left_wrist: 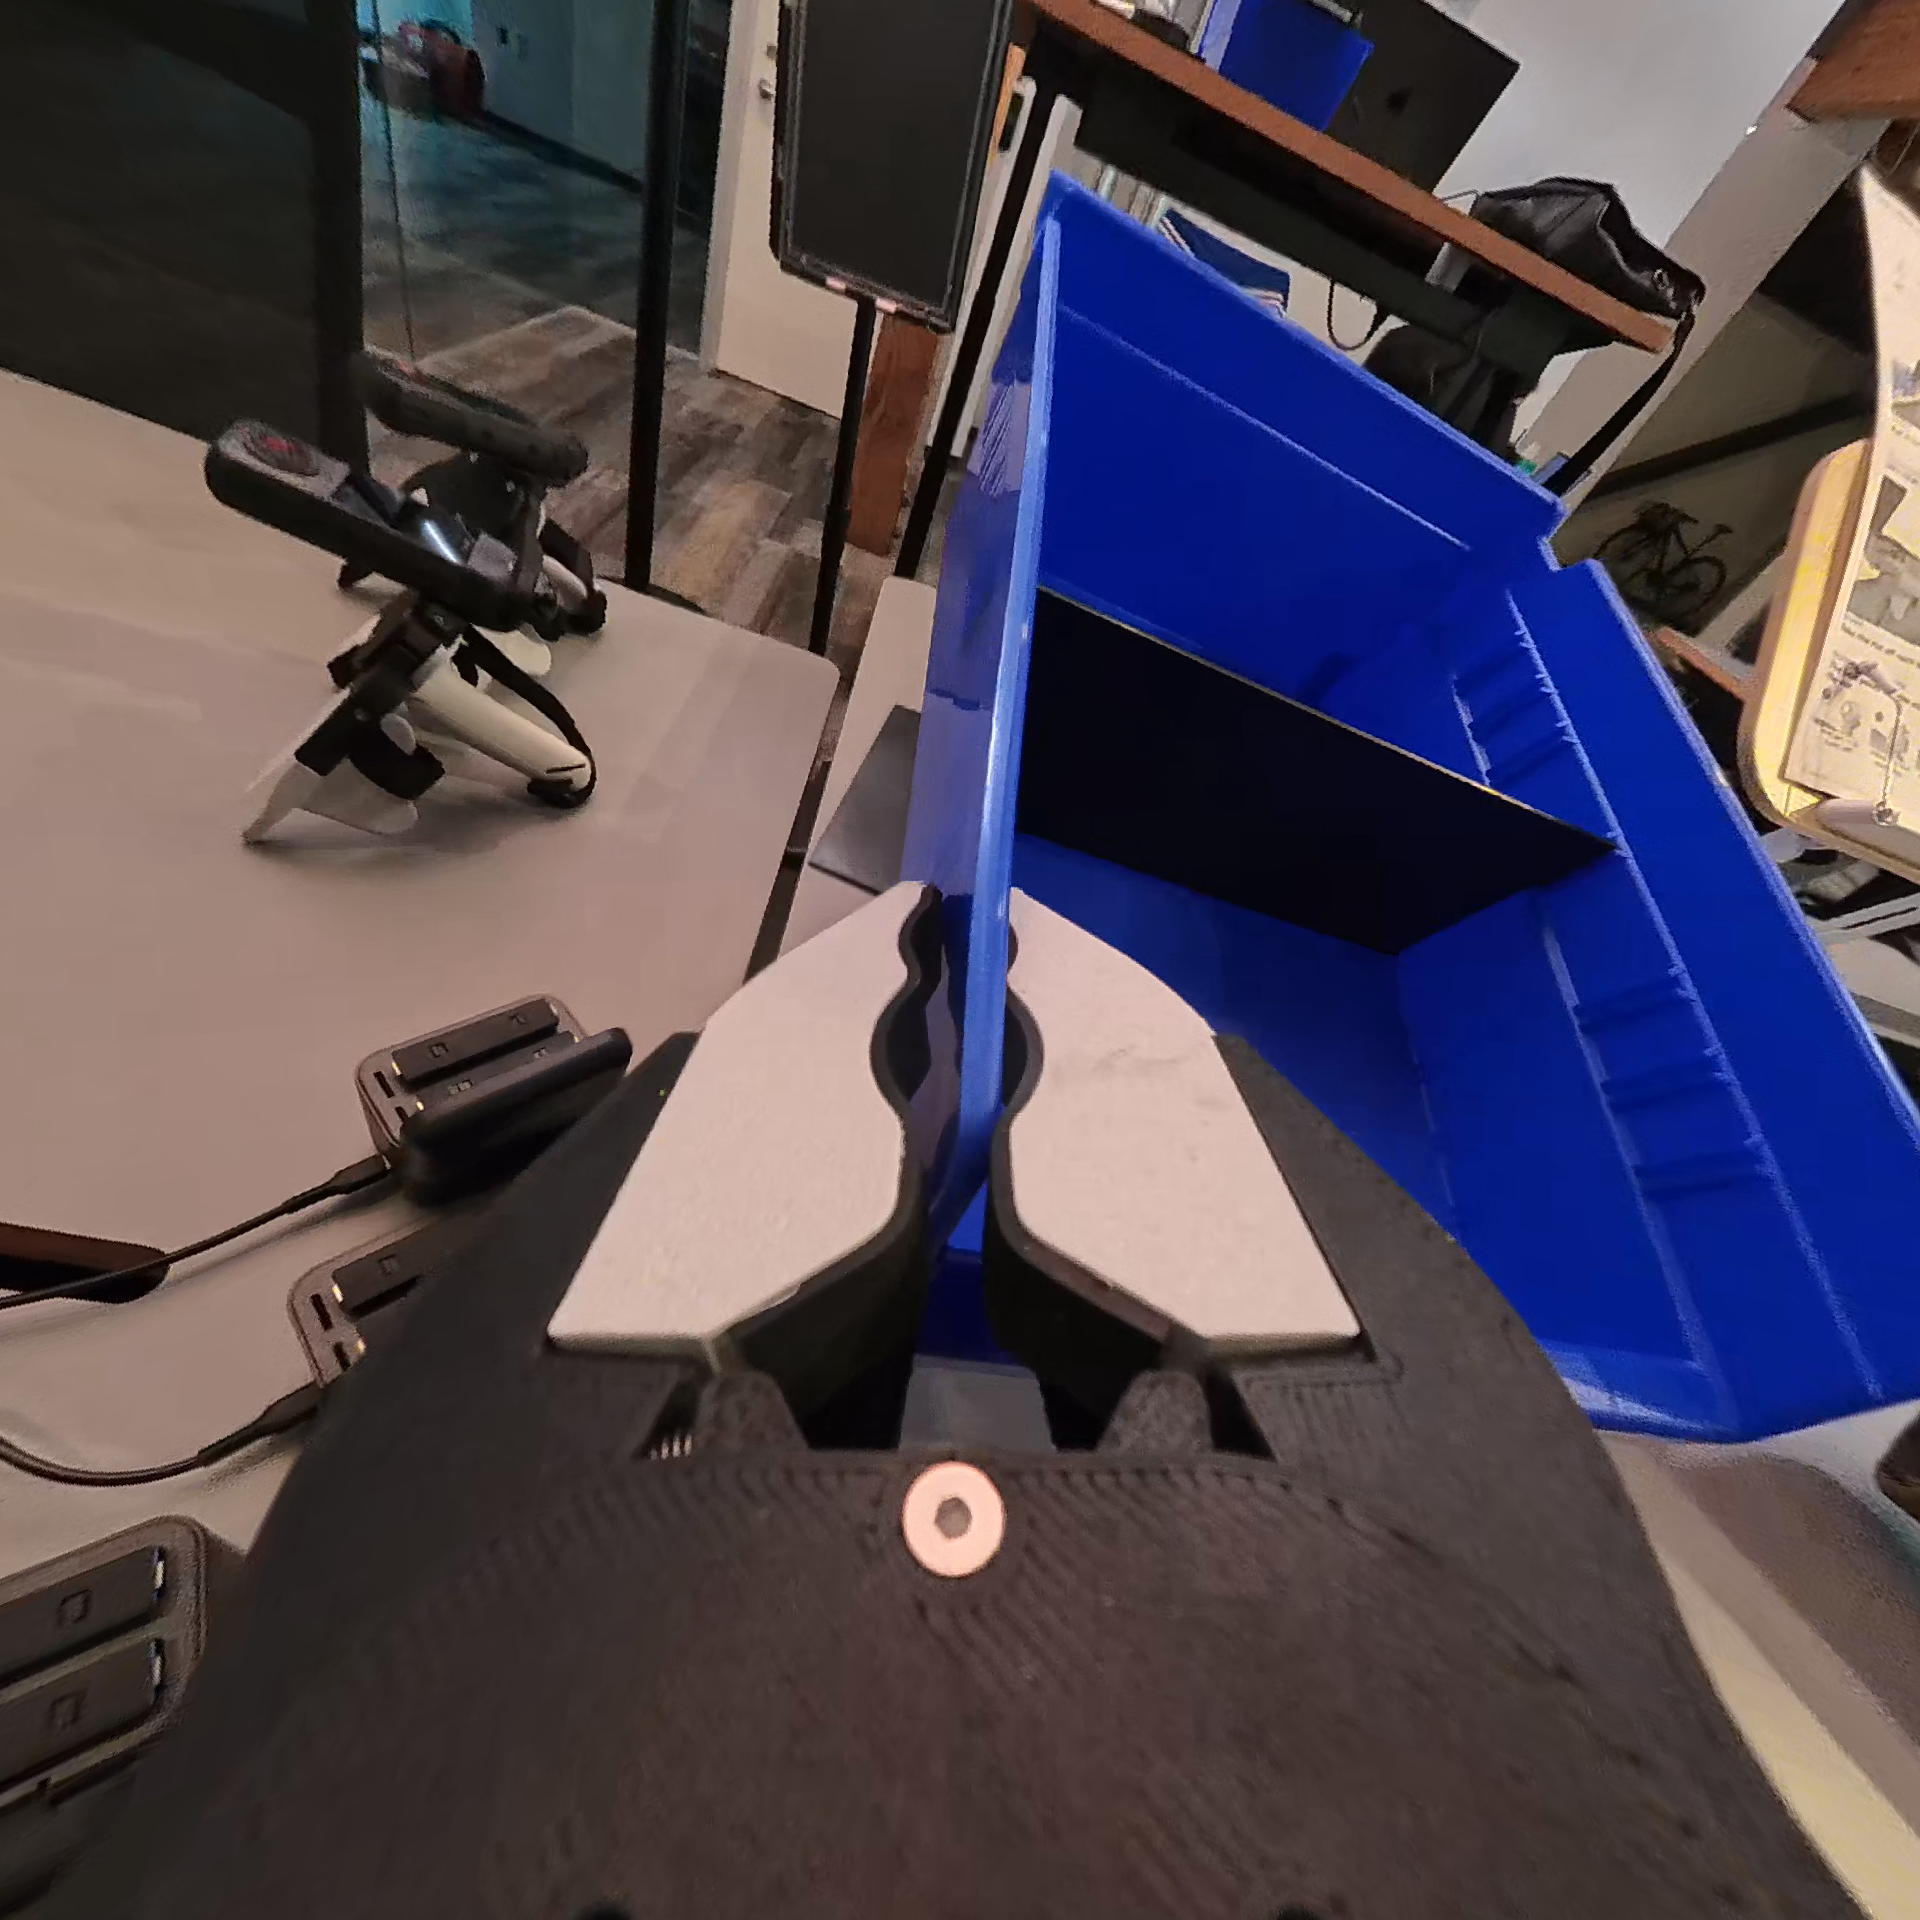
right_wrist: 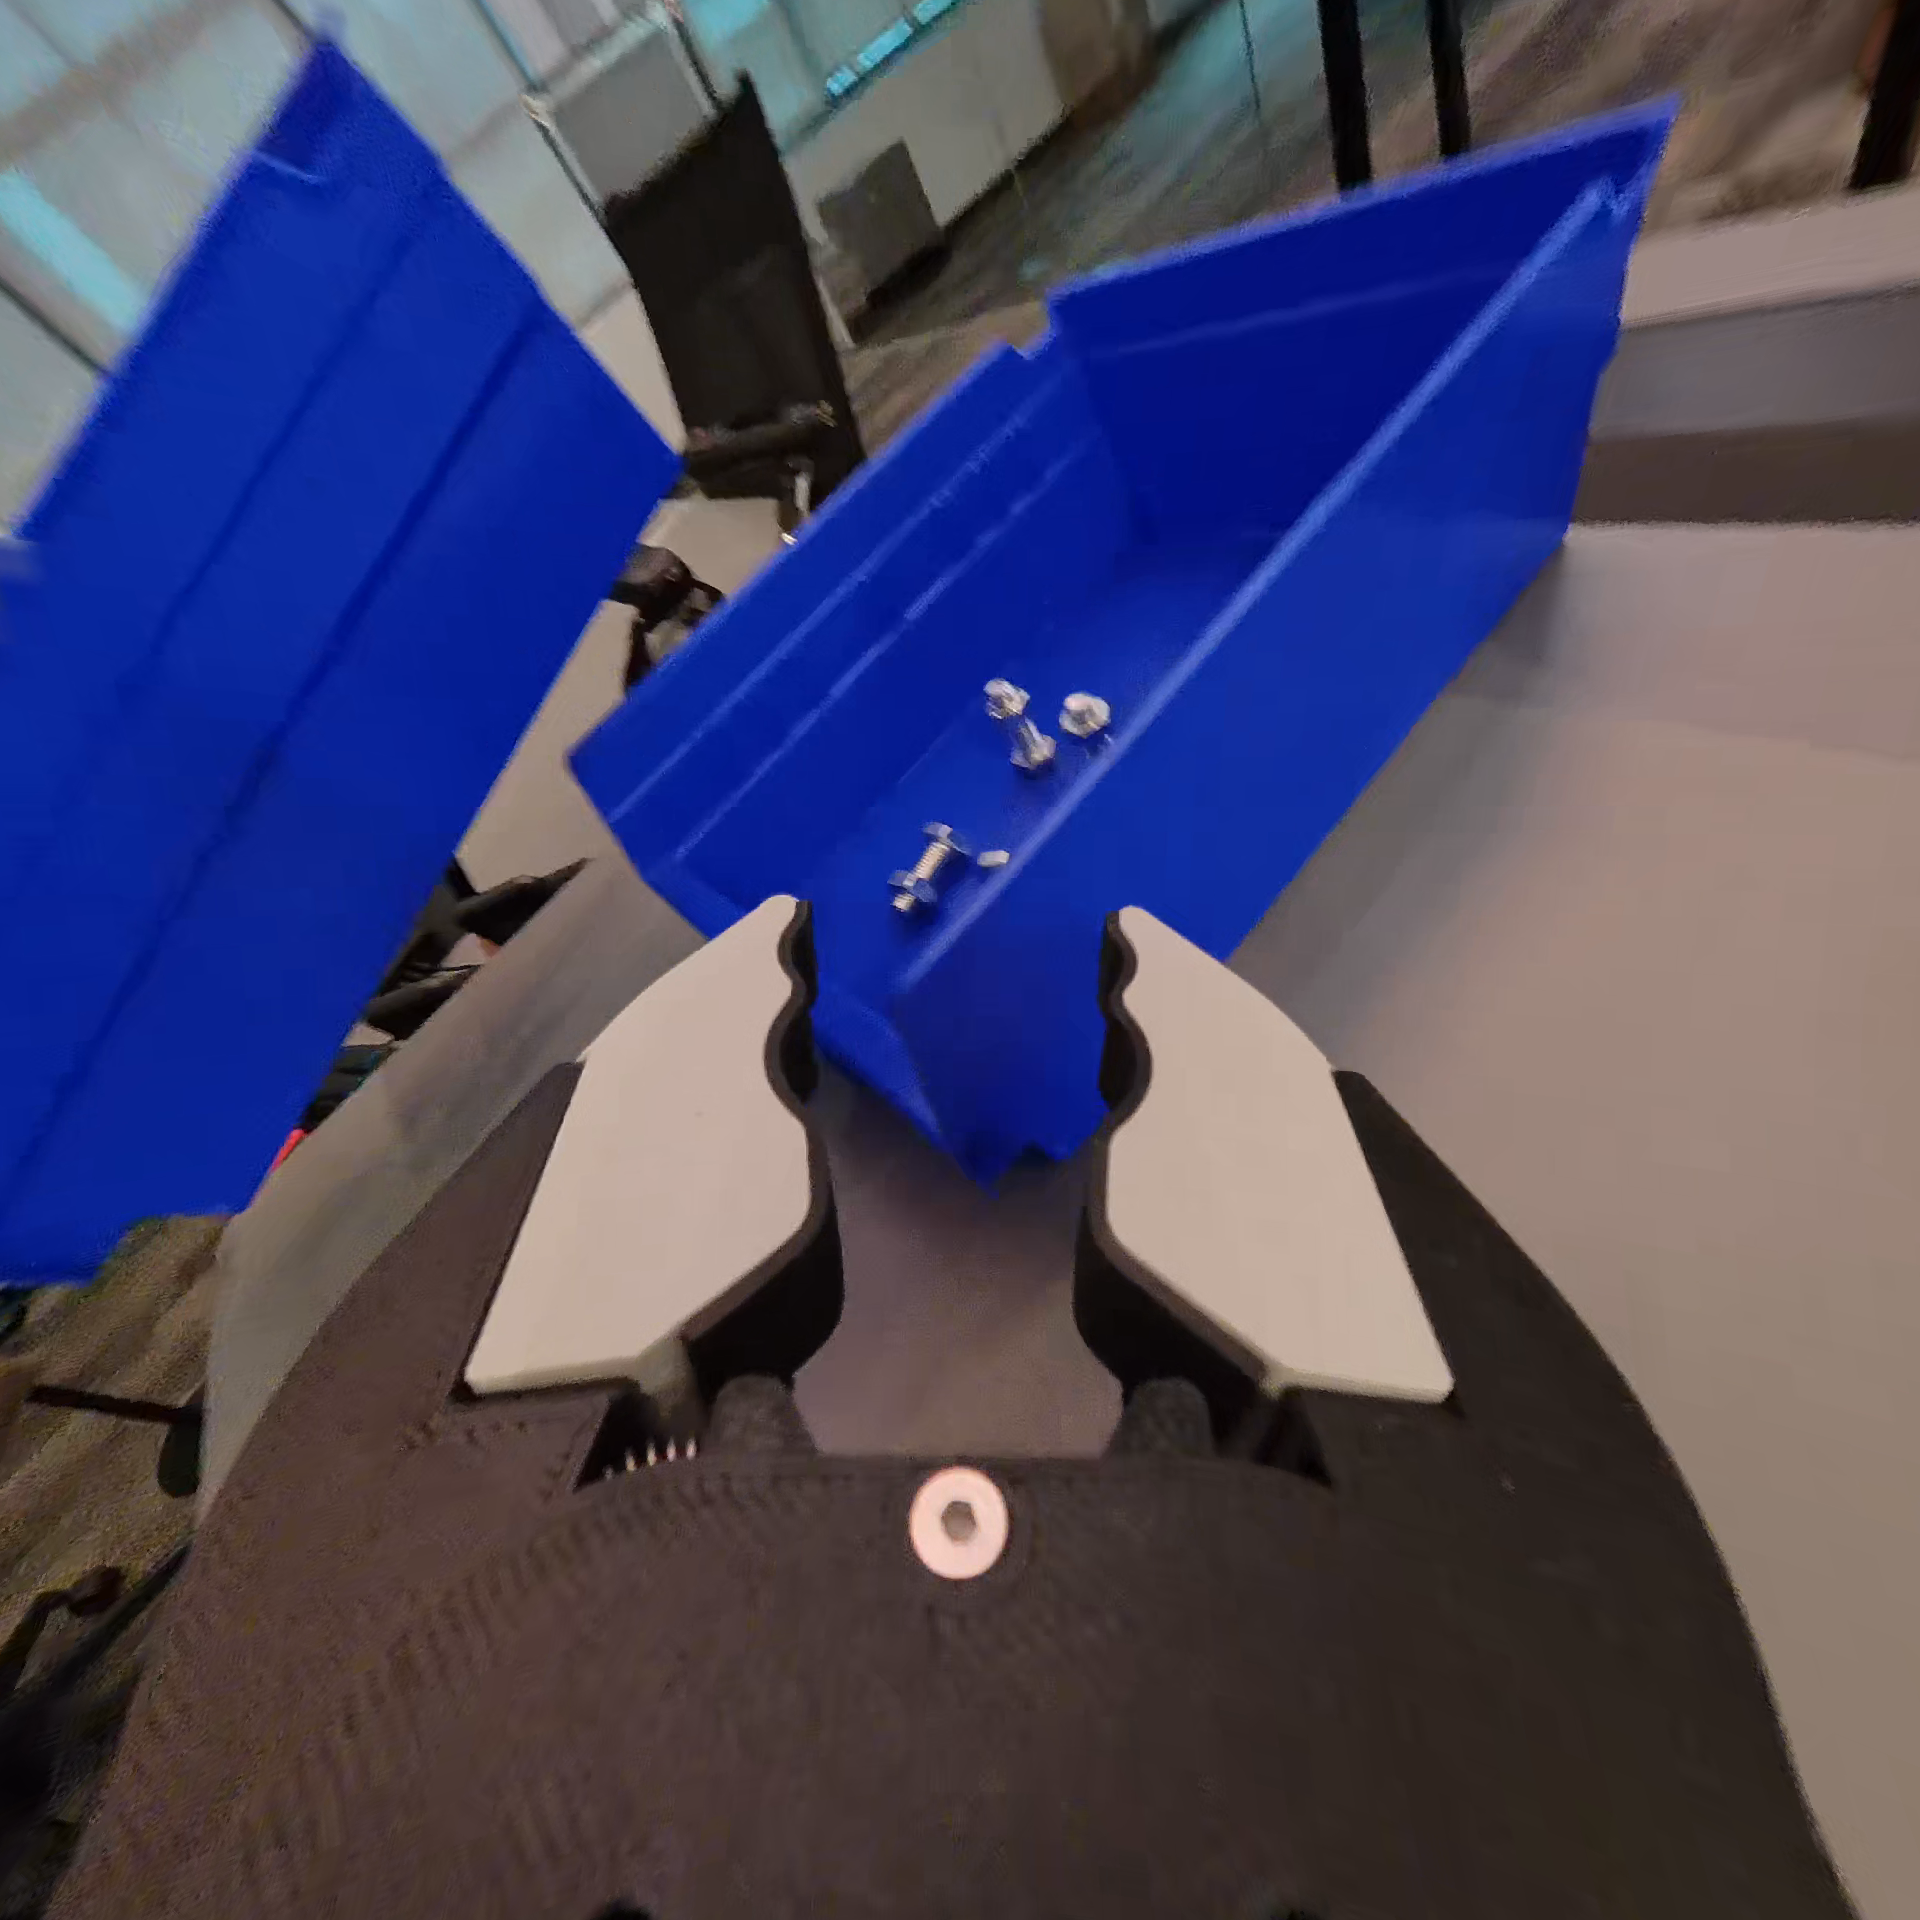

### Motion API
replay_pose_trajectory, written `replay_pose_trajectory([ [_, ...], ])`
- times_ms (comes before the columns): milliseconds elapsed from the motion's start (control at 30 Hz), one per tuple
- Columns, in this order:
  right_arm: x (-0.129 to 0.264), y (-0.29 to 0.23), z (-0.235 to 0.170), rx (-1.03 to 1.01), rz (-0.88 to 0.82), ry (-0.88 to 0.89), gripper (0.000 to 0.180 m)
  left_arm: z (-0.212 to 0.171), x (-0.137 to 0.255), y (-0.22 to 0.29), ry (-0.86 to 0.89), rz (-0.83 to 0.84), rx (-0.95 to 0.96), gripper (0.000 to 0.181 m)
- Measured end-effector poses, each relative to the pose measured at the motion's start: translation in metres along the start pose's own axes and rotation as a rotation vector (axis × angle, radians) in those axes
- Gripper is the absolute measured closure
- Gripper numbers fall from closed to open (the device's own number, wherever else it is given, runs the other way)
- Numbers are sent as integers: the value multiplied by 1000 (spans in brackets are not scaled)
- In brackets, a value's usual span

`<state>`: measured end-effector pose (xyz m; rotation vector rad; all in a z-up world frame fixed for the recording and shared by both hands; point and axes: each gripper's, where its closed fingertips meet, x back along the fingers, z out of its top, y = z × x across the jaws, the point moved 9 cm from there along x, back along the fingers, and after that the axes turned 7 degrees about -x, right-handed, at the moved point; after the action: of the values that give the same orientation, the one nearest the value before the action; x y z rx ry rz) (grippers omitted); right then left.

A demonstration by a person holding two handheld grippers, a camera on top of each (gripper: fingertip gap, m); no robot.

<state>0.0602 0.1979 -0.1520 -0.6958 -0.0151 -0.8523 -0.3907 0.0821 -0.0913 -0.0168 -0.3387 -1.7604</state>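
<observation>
left gripper jaws closed tight on thin wall between pads, tilted, right gripper jaws spread wide, angled down, holding nothing

An office-like workspace: grey tables on wood-look flooring, glass partition walls, a dark monitor on a stand, wooden-topped desks behind, battery chargers with cables, blue plastic storage bins
</observation>
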Motion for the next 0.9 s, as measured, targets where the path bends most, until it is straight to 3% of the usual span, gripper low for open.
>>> replay_pose_trajectory([
  [133,27,-22,15,25,130,-19,112,13,2,22,48,4,-41,175],
  [267,52,-55,32,17,248,3,112,23,-2,60,101,42,-127,175],
  [433,50,-89,29,0,312,-33,108,30,-13,117,137,96,-285,176],
  [567,40,-82,25,-35,280,-44,109,25,-24,156,165,80,-330,175],
  [900,39,-34,28,-62,73,16,155,13,-34,229,237,118,-539,174],
])
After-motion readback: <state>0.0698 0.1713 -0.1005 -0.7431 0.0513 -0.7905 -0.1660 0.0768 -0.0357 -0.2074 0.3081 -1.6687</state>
